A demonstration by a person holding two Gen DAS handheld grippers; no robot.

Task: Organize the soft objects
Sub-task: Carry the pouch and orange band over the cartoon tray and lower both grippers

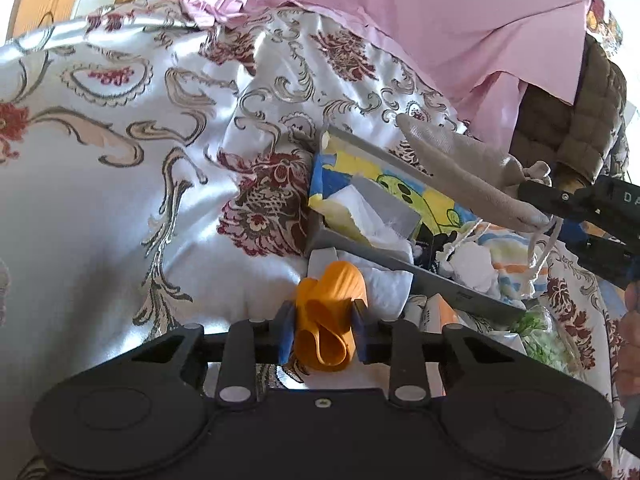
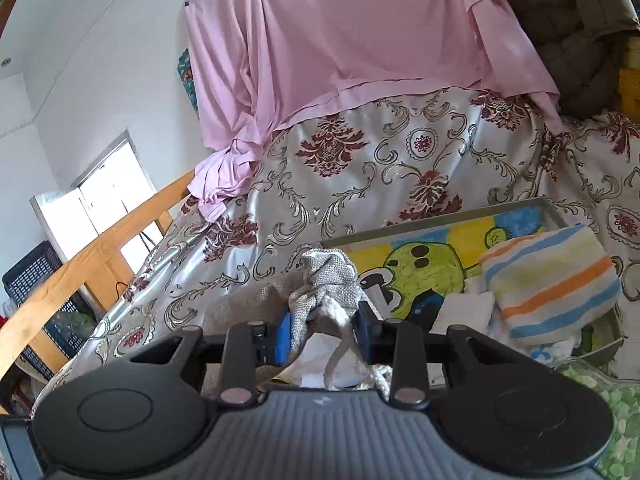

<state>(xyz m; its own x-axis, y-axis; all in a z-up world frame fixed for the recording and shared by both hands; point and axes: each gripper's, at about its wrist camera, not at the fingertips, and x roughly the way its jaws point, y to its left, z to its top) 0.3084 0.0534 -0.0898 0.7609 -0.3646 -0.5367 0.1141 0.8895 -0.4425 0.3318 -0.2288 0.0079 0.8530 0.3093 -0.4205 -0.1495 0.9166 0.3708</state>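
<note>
My left gripper [image 1: 324, 328] is shut on a folded orange soft piece [image 1: 334, 296], held just in front of a grey tray [image 1: 360, 142] with a cartoon picture on its floor. In the tray lie white cloths [image 1: 360, 206] and a striped towel [image 2: 552, 280]. My right gripper [image 2: 323, 332] is shut on a grey mesh drawstring pouch [image 2: 328, 276], near the tray's left corner [image 2: 400, 228]. In the left wrist view the pouch [image 1: 460, 168] hangs over the tray, stretched out from the right gripper's fingers [image 1: 540, 196].
A floral satin bedspread [image 1: 120, 140] covers the bed. A pink sheet [image 2: 360, 60] and an olive quilted jacket [image 2: 580, 52] are draped behind. A wooden rail [image 2: 100, 248] and black crate [image 2: 32, 272] stand at left. A clear bag of green bits [image 2: 600, 408] lies at lower right.
</note>
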